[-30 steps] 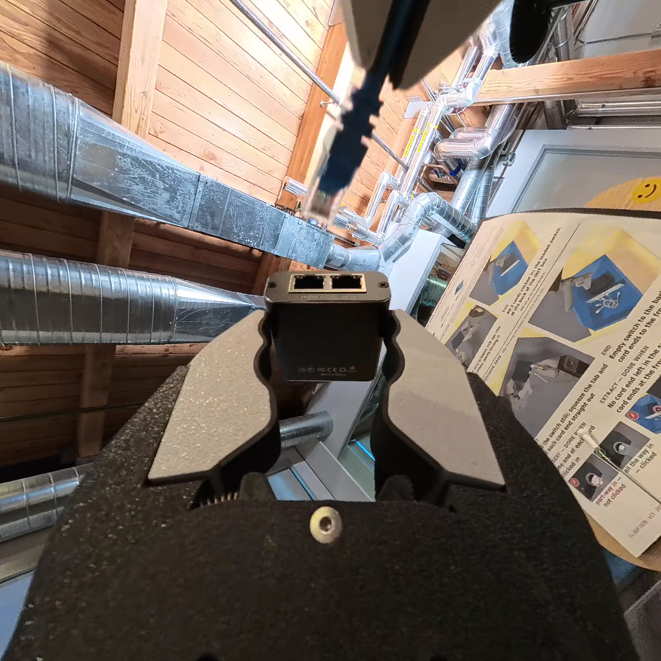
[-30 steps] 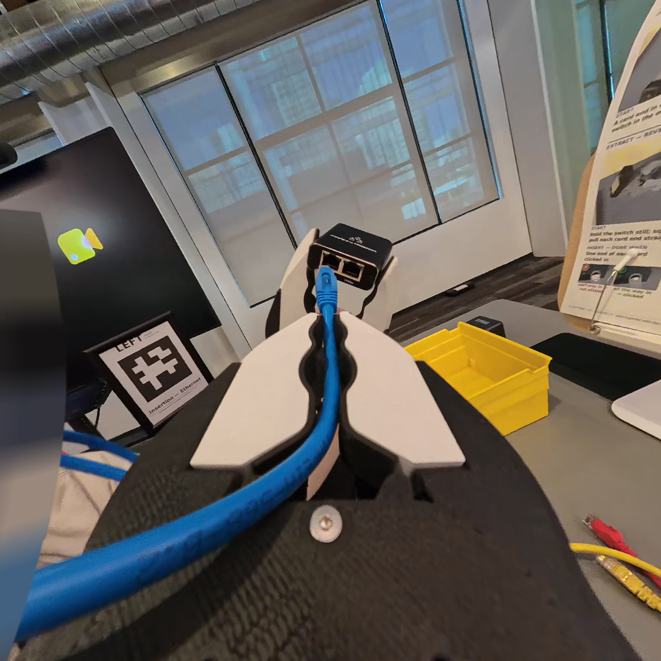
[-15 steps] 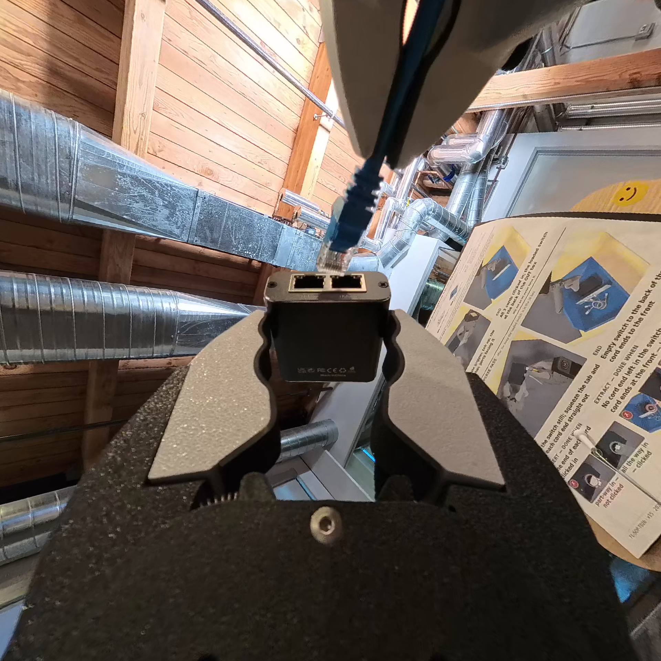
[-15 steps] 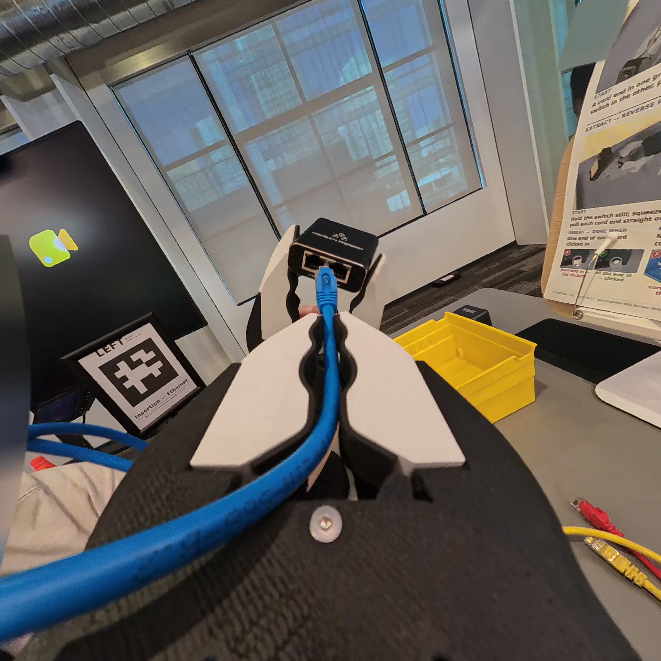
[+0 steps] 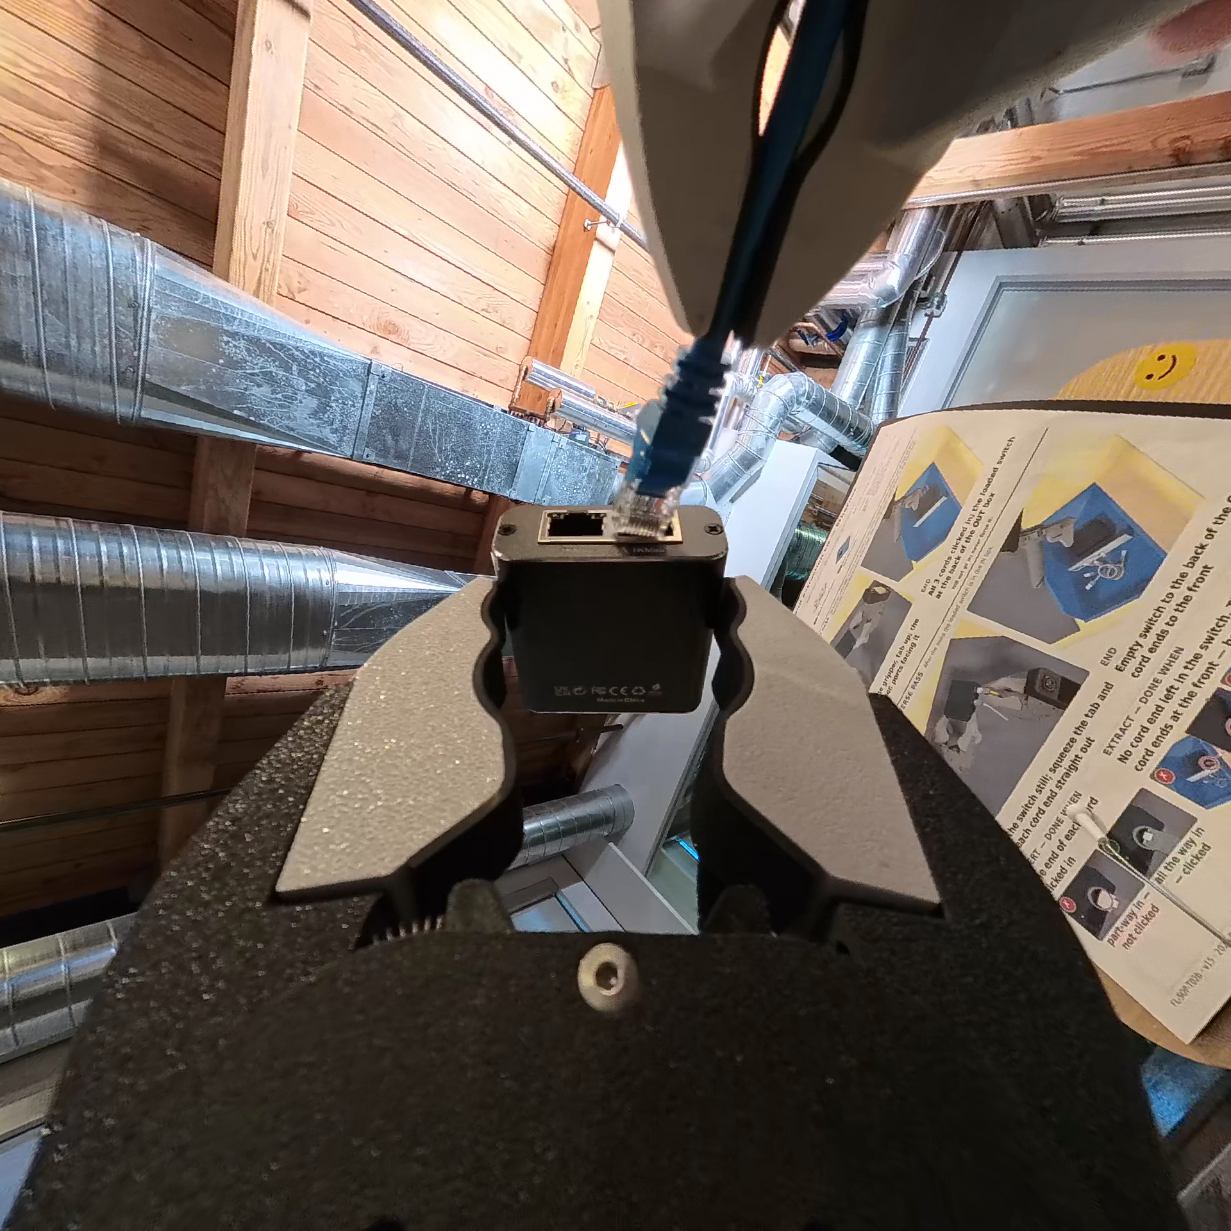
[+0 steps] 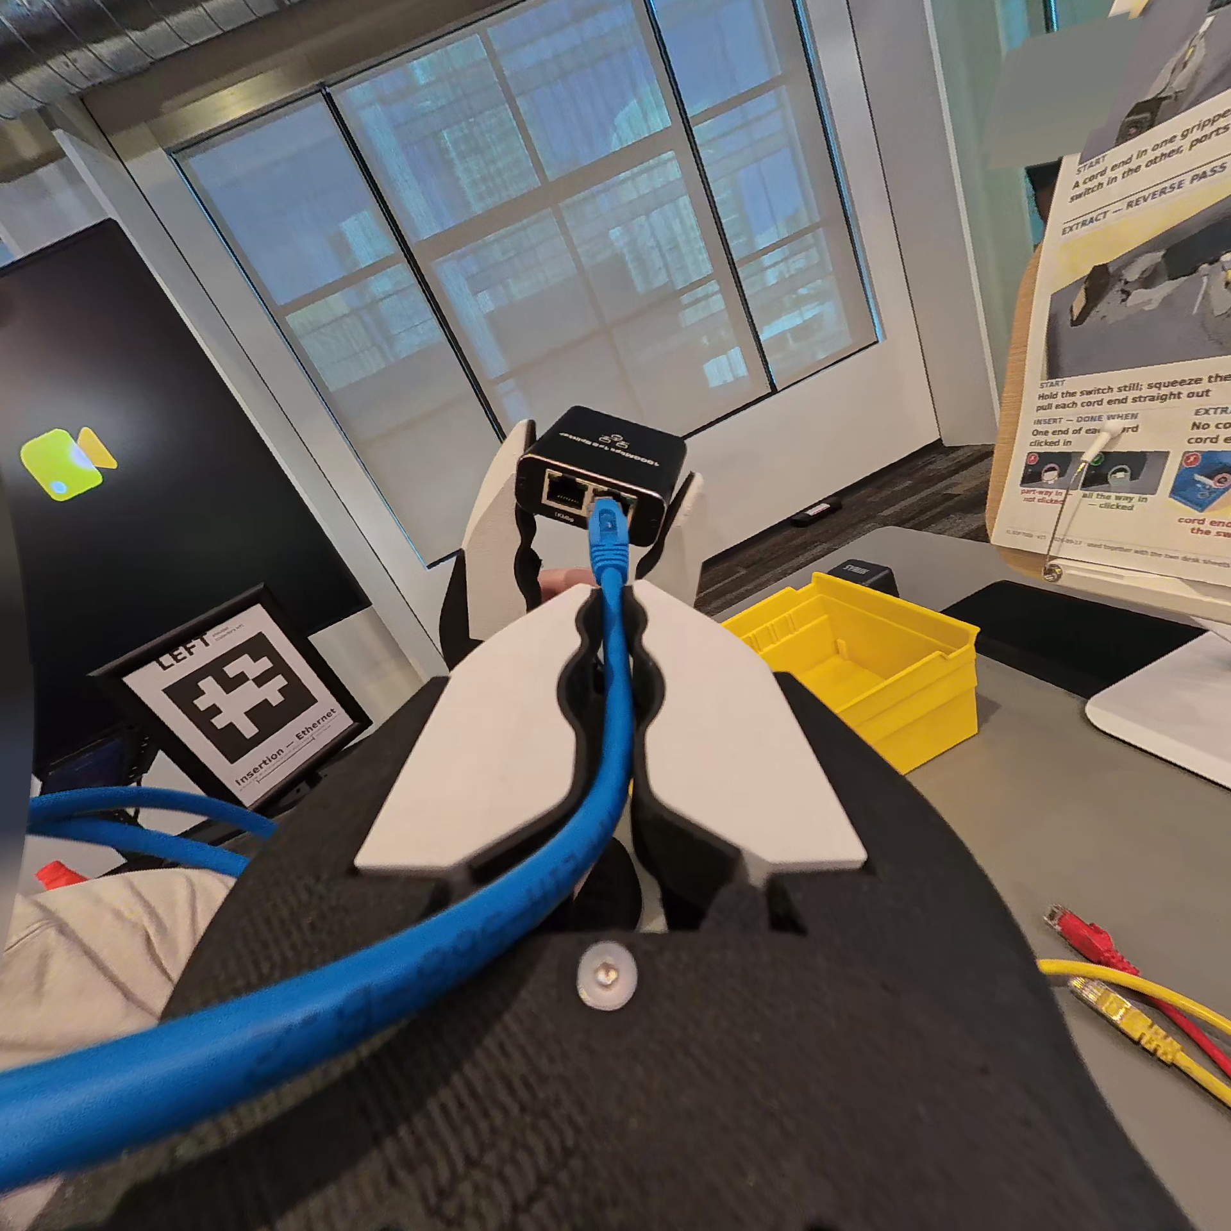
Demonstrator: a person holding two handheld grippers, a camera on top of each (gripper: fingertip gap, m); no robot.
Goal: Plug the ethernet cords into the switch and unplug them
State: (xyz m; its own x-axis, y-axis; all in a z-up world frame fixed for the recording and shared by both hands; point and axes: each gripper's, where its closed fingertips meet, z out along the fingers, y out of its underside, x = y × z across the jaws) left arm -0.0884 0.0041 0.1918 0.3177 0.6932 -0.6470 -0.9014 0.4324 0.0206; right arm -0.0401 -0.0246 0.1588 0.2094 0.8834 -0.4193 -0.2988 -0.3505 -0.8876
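Observation:
My left gripper (image 5: 609, 599) is shut on a small black switch (image 5: 609, 626) and holds it with its two ports facing up and away. It also shows in the right wrist view (image 6: 603, 469). My right gripper (image 6: 609, 599) is shut on a blue ethernet cord (image 6: 616, 673). The cord's clear plug (image 5: 643, 513) has its tip at the mouth of the right-hand port. The left-hand port (image 5: 573, 526) is empty. The other gripper's white fingers (image 5: 699, 133) hang over the switch in the left wrist view.
A yellow bin (image 6: 859, 659) stands on the grey table (image 6: 1066, 832) to the right. Loose red (image 6: 1092, 946) and yellow (image 6: 1146, 1032) cords lie at the right edge. An instruction sheet (image 6: 1126, 400) stands far right. A framed marker card (image 6: 240, 699) and dark screen (image 6: 100, 466) stand on the left. Spacing between my two grippers at the tips: around 7 centimetres.
My right gripper has brought the blue plug down and across from above the left port to the mouth of the right-hand port. The left gripper has kept the switch still.

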